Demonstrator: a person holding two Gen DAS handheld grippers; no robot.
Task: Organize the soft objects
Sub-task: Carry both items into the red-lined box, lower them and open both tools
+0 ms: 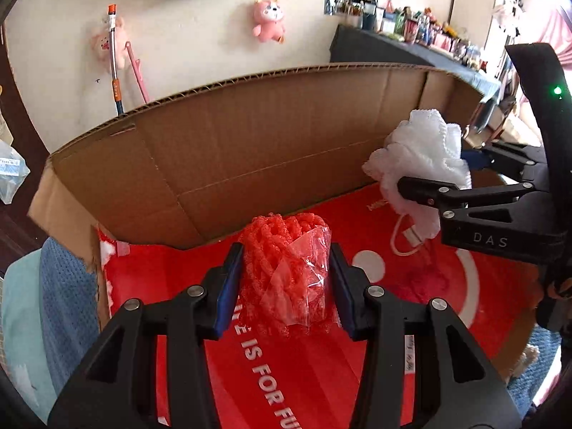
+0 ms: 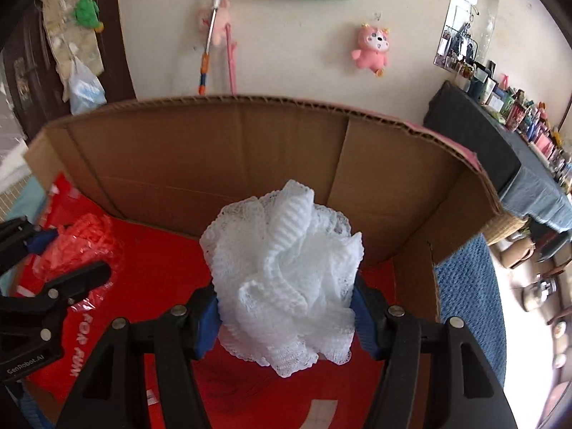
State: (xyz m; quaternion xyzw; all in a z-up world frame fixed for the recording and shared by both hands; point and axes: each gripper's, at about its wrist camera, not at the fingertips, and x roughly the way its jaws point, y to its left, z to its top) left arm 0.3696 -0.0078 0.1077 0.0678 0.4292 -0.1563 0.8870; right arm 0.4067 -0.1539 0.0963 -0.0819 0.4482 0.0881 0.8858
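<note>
Inside the cardboard box (image 1: 250, 150), over its red bottom, the left tongs (image 1: 286, 279) are clamped on a red foam net in clear plastic (image 1: 286, 271). The right tongs (image 2: 286, 318) are clamped on a white mesh bath pouf (image 2: 286, 271), held near the box's back wall.

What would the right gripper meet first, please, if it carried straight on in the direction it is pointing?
Probably the cardboard box's back wall. The right gripper, shut on the white mesh puff, points at that wall, with nothing visible between; the puff would likely touch first. The depth is hard to judge.
</note>
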